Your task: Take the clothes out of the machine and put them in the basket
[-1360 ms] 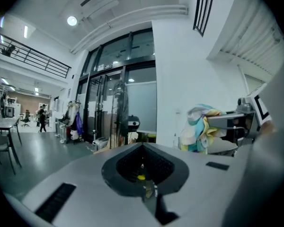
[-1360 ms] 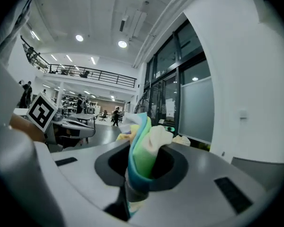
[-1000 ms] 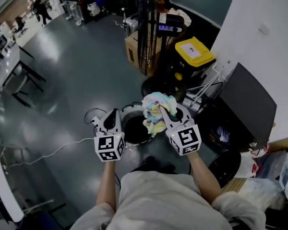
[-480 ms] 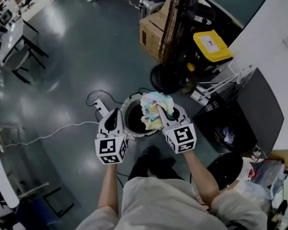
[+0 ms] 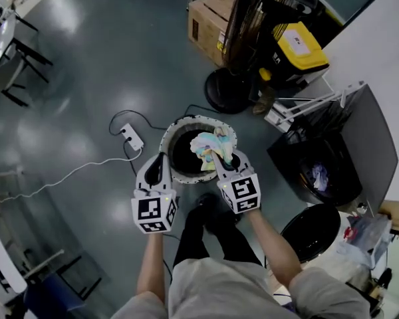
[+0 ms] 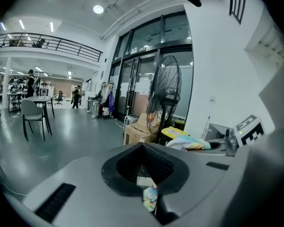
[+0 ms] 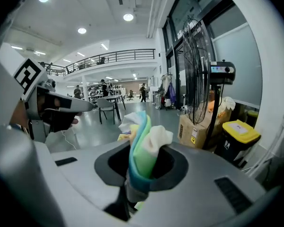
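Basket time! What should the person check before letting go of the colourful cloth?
1. Right gripper clamps the pastel cloth: ok.
2. Cloth is above the round basket, not the floor: ok, as seen from the head view.
3. Room inside the basket: cannot tell, the inside is dark.
4. Left gripper is beside the rim, clear of the cloth: ok.
5. Left jaws empty: cannot tell, a small colourful scrap shows between them.
6. Power strip lies apart from the basket: ok.
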Demonstrator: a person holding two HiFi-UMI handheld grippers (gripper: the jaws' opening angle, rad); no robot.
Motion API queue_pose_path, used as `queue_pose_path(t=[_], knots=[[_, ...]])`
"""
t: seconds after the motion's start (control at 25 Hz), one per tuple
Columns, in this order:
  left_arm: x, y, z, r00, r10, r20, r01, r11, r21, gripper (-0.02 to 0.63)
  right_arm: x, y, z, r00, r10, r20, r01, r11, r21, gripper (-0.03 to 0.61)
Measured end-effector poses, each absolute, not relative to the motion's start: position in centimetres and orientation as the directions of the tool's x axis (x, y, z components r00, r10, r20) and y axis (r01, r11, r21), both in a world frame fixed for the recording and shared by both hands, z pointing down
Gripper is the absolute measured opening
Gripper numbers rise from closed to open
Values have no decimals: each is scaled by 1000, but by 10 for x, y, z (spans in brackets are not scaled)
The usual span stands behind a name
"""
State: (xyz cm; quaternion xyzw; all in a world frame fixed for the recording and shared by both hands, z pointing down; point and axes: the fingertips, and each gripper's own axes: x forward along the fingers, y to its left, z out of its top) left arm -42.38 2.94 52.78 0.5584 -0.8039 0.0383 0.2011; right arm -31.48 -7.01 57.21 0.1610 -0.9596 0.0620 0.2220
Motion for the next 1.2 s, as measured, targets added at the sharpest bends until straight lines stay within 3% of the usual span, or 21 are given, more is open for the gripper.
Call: queue_pose_path(t=[0.32, 0.36, 0.4, 0.44, 0.52, 0.8, 0.92, 1.2], knots=[[-429, 32, 570, -288, -868, 405, -910, 380, 168, 18, -326, -76, 664, -800, -264, 540, -358, 930, -77, 79], [-432, 32, 573, -287, -867, 407, -909, 381, 169, 18, -330, -73, 678, -792, -246, 559, -351, 932, -87, 97], [-433, 33, 575, -287, -866, 409, -910, 380, 168, 18, -333, -71, 691, -780, -227, 583, -345, 933, -99, 157], [-433, 32, 576, -286, -867, 409, -911, 378, 166, 18, -334, -68, 705, -764, -211, 610, -345, 932, -110, 271], [-432, 31, 575, -283, -868, 408, -914, 373, 161, 18, -331, -66, 722, -734, -218, 643, -361, 927, -98, 352], [-436, 22, 576, -263, -878, 399, -922, 350, 163, 18, -333, -69, 718, -745, -266, 611, -385, 920, -70, 367], [-427, 15, 579, -245, -880, 406, -928, 334, 165, 18, -326, -77, 710, -749, -292, 595, -409, 910, -69, 314], [-395, -14, 582, -185, -893, 411, -950, 270, 159, 18, -291, -102, 692, -745, -372, 554, -486, 872, -68, 35]])
